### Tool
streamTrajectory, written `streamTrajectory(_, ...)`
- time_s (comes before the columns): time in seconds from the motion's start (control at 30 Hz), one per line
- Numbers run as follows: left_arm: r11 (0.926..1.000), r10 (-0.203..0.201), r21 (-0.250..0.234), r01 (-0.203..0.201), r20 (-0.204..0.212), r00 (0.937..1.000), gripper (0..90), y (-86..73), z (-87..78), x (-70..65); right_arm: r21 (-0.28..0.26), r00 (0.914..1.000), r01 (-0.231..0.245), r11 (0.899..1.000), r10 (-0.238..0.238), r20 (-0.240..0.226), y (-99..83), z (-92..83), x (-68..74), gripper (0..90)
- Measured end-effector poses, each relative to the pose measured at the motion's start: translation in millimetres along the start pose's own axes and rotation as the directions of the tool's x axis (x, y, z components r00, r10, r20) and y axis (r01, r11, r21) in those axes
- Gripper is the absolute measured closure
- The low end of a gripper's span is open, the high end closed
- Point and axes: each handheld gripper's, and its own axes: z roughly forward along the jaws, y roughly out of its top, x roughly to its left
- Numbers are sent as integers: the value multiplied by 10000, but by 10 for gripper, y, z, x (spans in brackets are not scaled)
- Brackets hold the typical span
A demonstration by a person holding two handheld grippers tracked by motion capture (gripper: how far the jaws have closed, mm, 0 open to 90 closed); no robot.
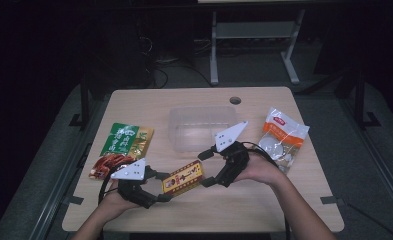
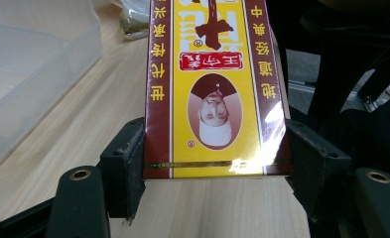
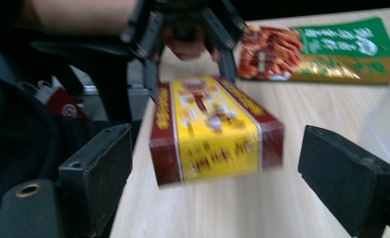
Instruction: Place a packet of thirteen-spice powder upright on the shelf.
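A yellow box with dark red borders [image 1: 184, 177] is held just above the wooden table [image 1: 149, 102], near its front edge. My left gripper [image 1: 161, 186] is shut on one end of it. In the left gripper view both pads press the box [image 2: 215, 89] on its long sides, with the gripper [image 2: 215, 168] at the near end. My right gripper [image 1: 206, 167] is at the box's other end and stands open. In the right gripper view its jaws flank the box [image 3: 215, 134] with gaps on both sides, and the left gripper [image 3: 182, 49] grips the far end.
A clear plastic container [image 1: 201, 127] stands in the middle of the table behind the grippers. A green and red snack packet [image 1: 126, 140] lies at the left. A white and orange packet [image 1: 284, 137] lies at the right. A round hole [image 1: 235, 100] is near the far edge.
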Motion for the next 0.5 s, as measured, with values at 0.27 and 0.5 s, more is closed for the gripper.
streamTrajectory(0.27, 9999, 110, -39, -109, 227, 9997, 320, -2, 24, -15, 175, 9994, 287, 9994, -284, -175, -40, 57, 37, 195)
streamTrajectory(0.5, 9999, 99, -124, -96, 272, 9996, 320, -4, 22, -11, 120, 9986, 493, 9987, -490, -218, -59, 66, 25, 272)
